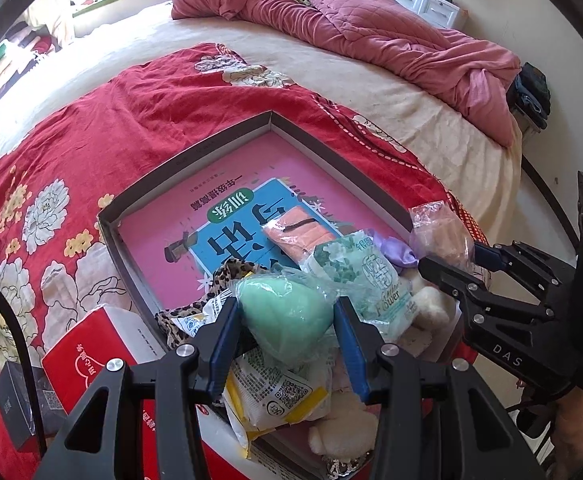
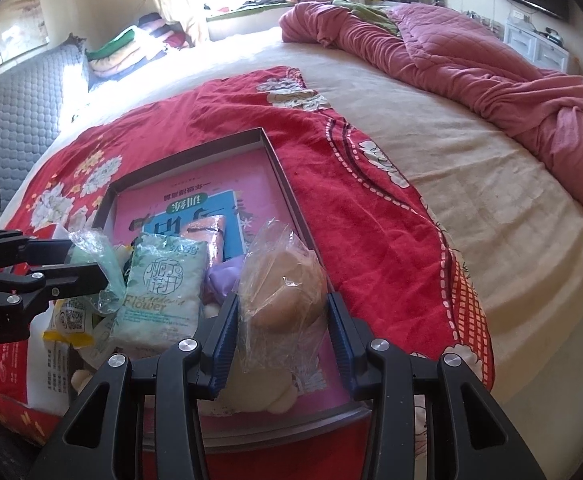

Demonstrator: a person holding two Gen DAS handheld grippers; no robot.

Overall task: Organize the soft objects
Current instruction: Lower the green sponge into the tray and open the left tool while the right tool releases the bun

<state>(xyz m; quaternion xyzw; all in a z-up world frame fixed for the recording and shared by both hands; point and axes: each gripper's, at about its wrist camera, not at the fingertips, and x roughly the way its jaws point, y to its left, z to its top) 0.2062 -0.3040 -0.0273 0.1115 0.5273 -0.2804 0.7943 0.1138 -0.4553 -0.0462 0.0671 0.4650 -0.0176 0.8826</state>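
Observation:
My left gripper [image 1: 287, 320] is shut on a green sponge in clear plastic wrap [image 1: 287, 316], held over the near end of a shallow grey box [image 1: 211, 144]. My right gripper [image 2: 281, 316] is shut on a tan sponge in clear wrap [image 2: 283, 288]; it also shows in the left wrist view [image 1: 441, 236]. In the box lie a pale green tissue pack [image 2: 163, 288], an orange folded cloth [image 1: 299, 236], a purple soft item [image 2: 223, 280], a leopard-print cloth [image 1: 227, 276], a yellow-edged packet [image 1: 279, 396] and a cream plush toy [image 1: 343, 432].
The box holds a pink and blue book [image 1: 211, 216] and rests on a red floral blanket [image 1: 71, 152] on the bed. A red carton [image 1: 87, 356] stands left of the box. A pink quilt [image 2: 471, 56] is bunched at the far side.

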